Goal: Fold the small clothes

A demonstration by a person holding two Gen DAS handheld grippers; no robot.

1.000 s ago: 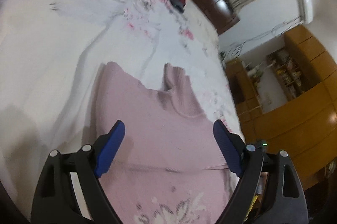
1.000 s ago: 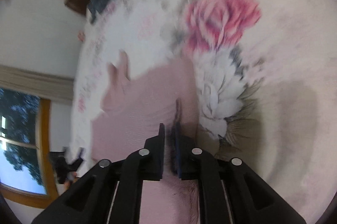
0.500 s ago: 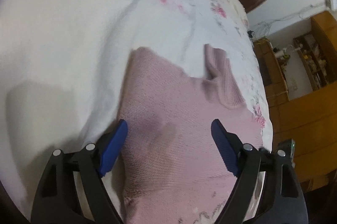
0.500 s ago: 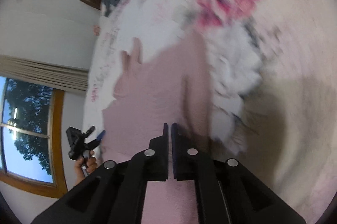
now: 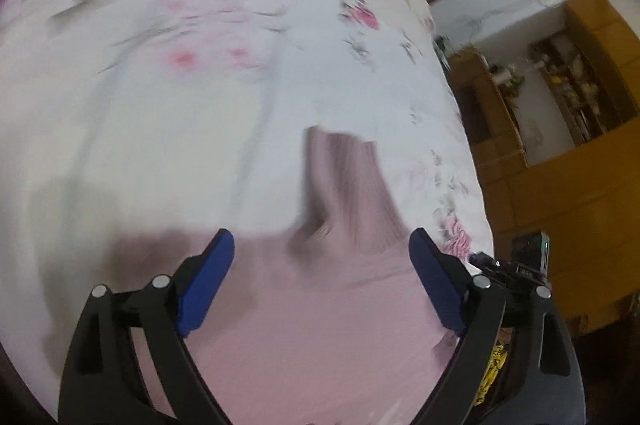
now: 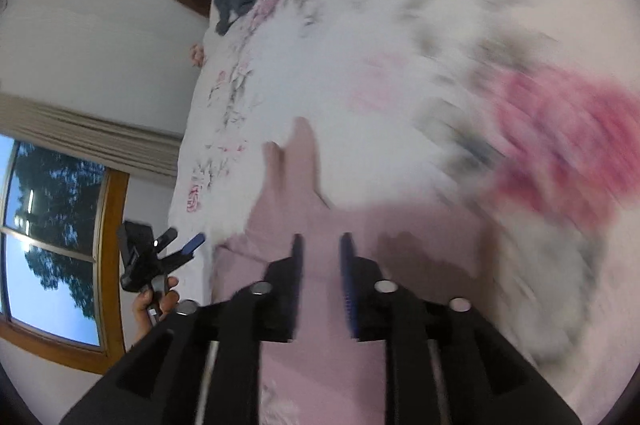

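The right gripper (image 6: 322,261) has parted, apparently letting go of the pink sweater (image 5: 320,325) — the left gripper (image 5: 322,265) stays spread wide.

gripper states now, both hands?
Left hand-held gripper: open wide over the pink sweater, holding nothing.
Right hand-held gripper: partly open, nothing visibly gripped, above the same sweater.

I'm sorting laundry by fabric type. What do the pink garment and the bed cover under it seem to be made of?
The pink garment looks like a soft matte knit; the frames are blurred, so ribbing is only faintly suggested on its sleeve. The bed cover looks like a thin, smooth woven cloth, white with a printed pink flower pattern, lying in shallow creases; cotton or a blend, I cannot tell.
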